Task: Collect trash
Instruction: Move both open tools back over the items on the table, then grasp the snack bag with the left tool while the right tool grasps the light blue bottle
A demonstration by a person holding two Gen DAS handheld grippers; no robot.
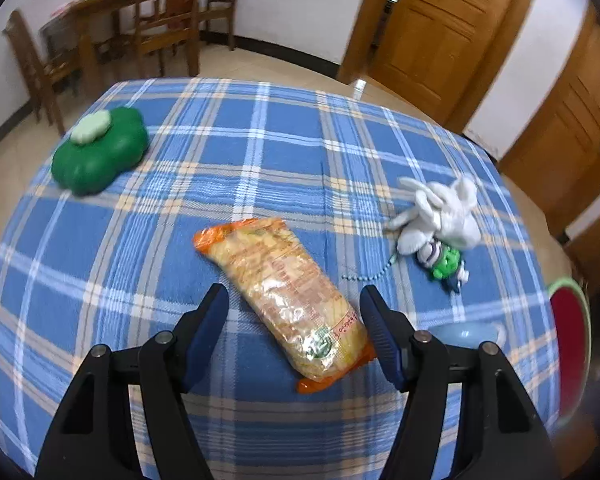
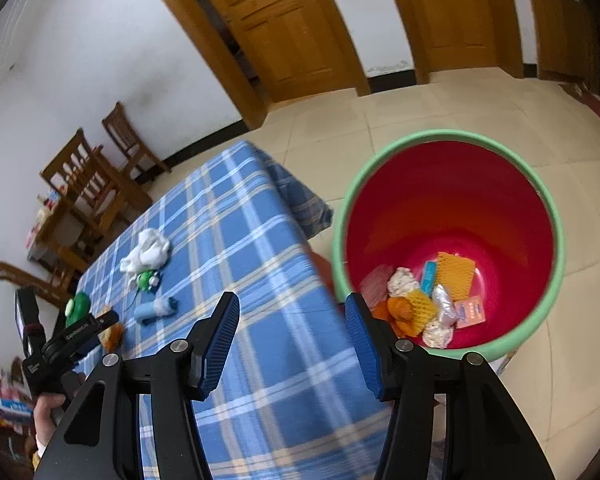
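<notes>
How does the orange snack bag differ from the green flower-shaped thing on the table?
The snack bag is long, flat, crinkly and see-through with orange ends; the green flower-shaped thing is lobed, solid green and opaque with a pale top. The bag lies between the left tool's open fingers; the green thing sits at the far-left corner. Both rest on the plaid tablecloth.

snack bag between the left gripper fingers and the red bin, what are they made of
Snack bag: thin glossy plastic film, judging by its crinkles, glare and see-through body. Red bin: looks like smooth moulded plastic, with an even sheen and a pale green rim.
</notes>
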